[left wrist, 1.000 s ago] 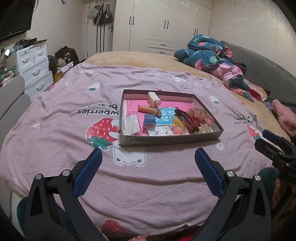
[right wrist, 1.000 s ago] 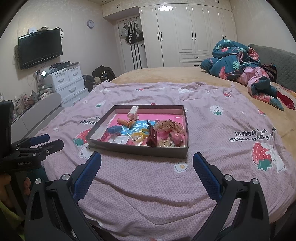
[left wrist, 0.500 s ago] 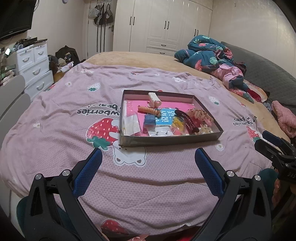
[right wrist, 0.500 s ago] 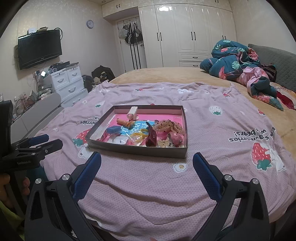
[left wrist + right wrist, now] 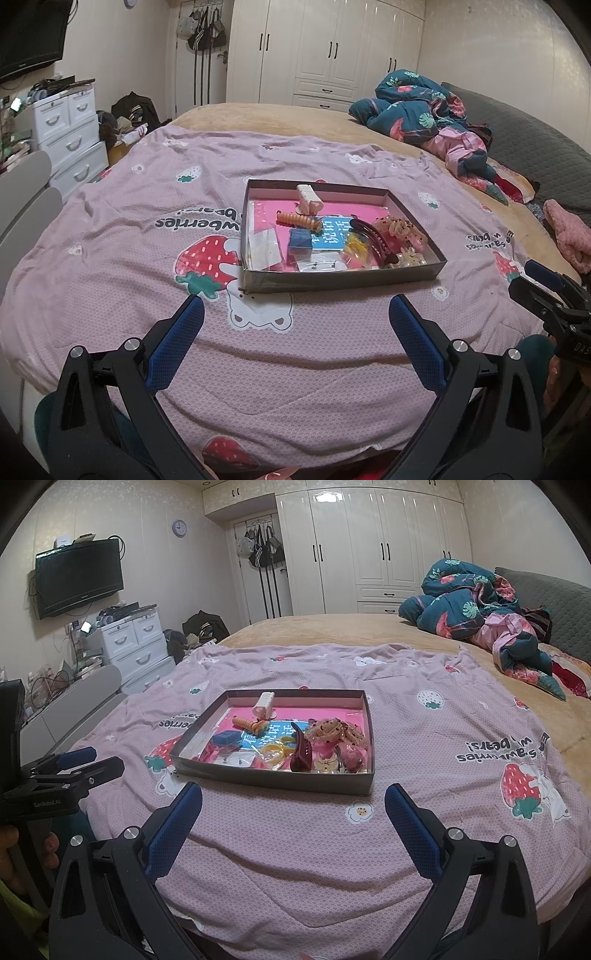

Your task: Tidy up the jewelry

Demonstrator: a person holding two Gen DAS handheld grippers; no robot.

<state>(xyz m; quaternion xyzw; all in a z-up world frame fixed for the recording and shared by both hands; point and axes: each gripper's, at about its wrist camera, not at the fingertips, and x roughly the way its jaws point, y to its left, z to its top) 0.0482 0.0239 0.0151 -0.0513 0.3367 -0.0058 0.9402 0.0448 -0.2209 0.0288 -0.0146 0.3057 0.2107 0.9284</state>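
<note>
A pale purple bedspread [image 5: 147, 221] is printed with red strawberries, white bears and black lettering. On it, a grey box [image 5: 343, 280] is lined in bright pink. Inside are seen an orange spiral hair tie [image 5: 297, 220], a blue cube [image 5: 300, 240] and a dark red clip [image 5: 301, 753]. Blue pads line the black jaws.

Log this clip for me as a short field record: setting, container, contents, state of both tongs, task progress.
setting: bed with pink strawberry sheet
container: shallow grey box, pink inside, on the sheet
contents: orange spiral hair tie, blue cube, dark hair clip, white clip, small mixed pieces
left tongs: open, empty, short of the box
right tongs: open, empty, short of the box
progress: nothing picked up yet
</note>
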